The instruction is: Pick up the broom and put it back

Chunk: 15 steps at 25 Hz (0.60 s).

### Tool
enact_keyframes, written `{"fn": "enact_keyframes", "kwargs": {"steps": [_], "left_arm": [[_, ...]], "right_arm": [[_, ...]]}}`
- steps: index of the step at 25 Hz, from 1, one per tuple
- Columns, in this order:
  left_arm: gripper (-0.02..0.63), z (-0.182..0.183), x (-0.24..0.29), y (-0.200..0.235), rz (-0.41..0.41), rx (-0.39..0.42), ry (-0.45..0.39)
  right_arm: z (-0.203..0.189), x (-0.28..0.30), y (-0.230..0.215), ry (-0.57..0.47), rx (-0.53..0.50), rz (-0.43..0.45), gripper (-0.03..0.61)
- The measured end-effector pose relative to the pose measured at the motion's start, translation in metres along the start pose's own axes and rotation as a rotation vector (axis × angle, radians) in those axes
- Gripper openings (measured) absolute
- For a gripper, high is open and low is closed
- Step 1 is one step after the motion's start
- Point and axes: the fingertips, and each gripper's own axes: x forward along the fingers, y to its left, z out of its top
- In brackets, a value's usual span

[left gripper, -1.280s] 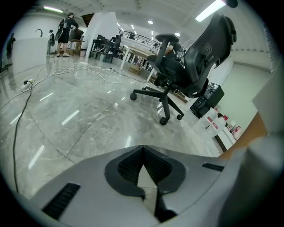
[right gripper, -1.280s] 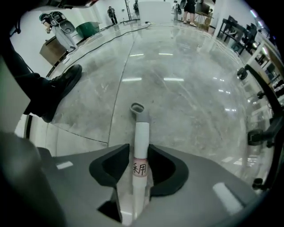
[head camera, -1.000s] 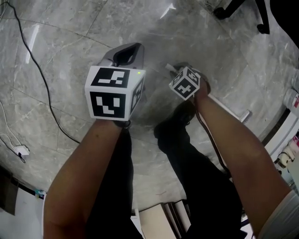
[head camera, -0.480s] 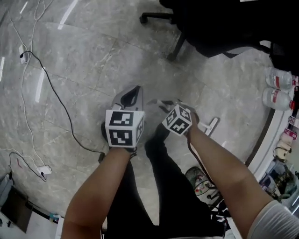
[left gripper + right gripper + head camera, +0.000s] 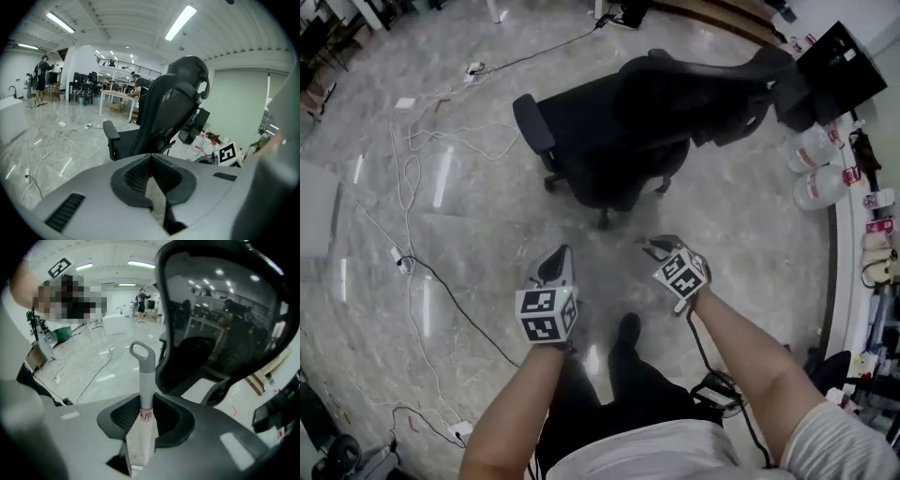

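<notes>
We are standing on a grey marble floor (image 5: pixel 750 225); a black office chair (image 5: pixel 619 122) is sitting just ahead of us, filling much of both gripper views; white and black cables (image 5: pixel 403 178) are trailing across the floor to our left; two water bottles (image 5: pixel 811 148) are resting near the chair at the right edge. We are holding the left gripper (image 5: pixel 562 251) out low, its jaws drawn together with nothing between them; we are holding the right gripper (image 5: pixel 656 246) beside it, its jaws clamping the broom (image 5: pixel 142 371) by the grey handle; the handle's looped end is sticking out past the jaws toward the chair; a pink band with a label is circling the handle right at the pads; the brush end is lying out of view.
</notes>
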Motion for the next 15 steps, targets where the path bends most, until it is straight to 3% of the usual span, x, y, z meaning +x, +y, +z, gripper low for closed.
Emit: {"fn": "enact_keyframes", "kwargs": {"steps": [3, 8, 15], "left_arm": [[0.005, 0.044, -0.031, -0.045, -0.005, 0.024, -0.01], [0.005, 0.083, -0.073, -0.117, 0.005, 0.045, -0.017], [0.005, 0.112, -0.102, -0.143, 0.065, 0.078, -0.052]], "right_arm": [[0.013, -0.069, -0.05, -0.072, 0.141, -0.074, 0.086], [0.029, -0.14, -0.125, -0.128, 0.328, -0.174, 0.087], [0.062, -0.139, -0.154, -0.175, 0.386, -0.165, 0.091]]}}
